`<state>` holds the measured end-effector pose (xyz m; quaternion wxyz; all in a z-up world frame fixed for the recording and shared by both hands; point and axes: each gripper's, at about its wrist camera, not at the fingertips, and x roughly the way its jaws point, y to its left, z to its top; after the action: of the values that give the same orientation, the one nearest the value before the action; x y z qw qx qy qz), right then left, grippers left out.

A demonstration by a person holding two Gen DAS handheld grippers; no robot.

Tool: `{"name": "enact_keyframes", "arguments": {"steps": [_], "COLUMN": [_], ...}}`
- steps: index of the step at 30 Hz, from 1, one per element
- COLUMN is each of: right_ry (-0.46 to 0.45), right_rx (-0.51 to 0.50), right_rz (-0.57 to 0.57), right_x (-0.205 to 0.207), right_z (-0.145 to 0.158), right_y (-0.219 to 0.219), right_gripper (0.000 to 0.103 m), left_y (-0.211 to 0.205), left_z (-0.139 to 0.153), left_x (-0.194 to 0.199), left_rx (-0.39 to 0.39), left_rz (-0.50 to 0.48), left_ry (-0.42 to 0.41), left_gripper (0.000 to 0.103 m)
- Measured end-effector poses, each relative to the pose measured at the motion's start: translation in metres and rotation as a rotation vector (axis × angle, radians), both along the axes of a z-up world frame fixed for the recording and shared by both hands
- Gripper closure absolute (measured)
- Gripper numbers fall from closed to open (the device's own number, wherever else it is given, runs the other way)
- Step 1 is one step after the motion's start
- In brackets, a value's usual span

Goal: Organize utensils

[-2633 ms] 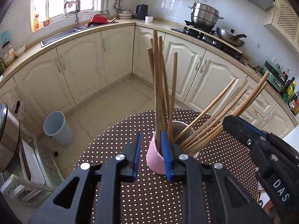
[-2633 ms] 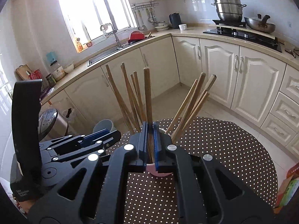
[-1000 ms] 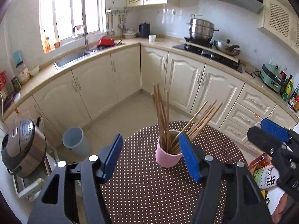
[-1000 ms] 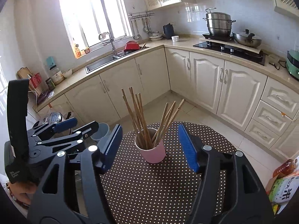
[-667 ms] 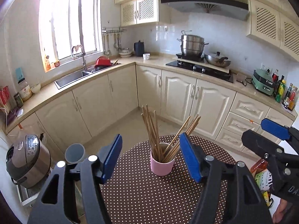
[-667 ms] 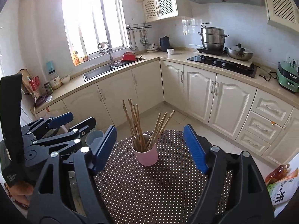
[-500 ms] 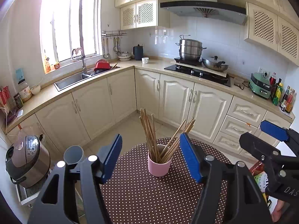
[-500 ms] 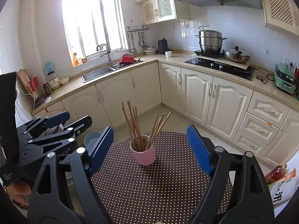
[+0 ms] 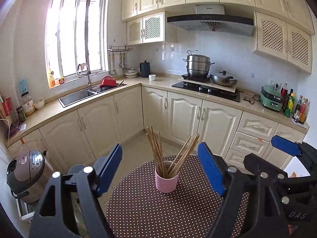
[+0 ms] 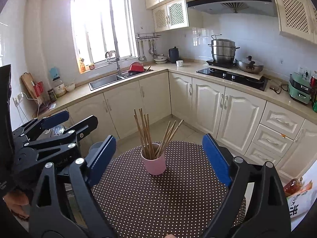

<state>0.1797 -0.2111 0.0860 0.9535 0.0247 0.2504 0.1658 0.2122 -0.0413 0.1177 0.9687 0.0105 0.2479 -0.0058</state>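
Both your grippers empty | left gripper (image 9: 159, 169) jaws opening | right gripper (image 10: 159, 158) jaws opening | chopsticks (image 9: 158, 150) upright in pink cup (image 9: 166, 182) on dotted table (image 9: 158, 214)

Left gripper (image 9: 159, 167), right gripper (image 10: 158, 157): released from chopsticks (image 9: 158, 148), drawn back from pink cup (image 9: 166, 181), jaws opening, nothing between.

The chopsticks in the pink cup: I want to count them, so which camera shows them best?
The right wrist view: the chopsticks stand fanned against pale cabinets and floor, the pink cup unblocked. The left wrist view shows the same bundle, equally clear of the tongs but bunched closer together.
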Motion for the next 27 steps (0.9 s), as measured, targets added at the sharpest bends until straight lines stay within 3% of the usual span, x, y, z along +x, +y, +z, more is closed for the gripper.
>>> {"name": "enact_keyframes", "arguments": {"steps": [12,27], "right_ry": [-0.010,0.007], "right_rx": [0.005,0.011], "right_rz": [-0.015,-0.007], "right_x": [-0.0002,0.0014], "right_z": [-0.0008,-0.0026], "right_y": [-0.0049,-0.0048], "right_gripper": [0.012,0.012], "left_y": [-0.0055,-0.0087], "left_z": [0.0012,-0.0027], "left_x": [-0.0063,-0.0054], "left_rx": [0.017,0.019], "left_rz": [-0.012,-0.001], "left_ry": [-0.042,-0.030], "left_gripper": [0.025,0.025]}}
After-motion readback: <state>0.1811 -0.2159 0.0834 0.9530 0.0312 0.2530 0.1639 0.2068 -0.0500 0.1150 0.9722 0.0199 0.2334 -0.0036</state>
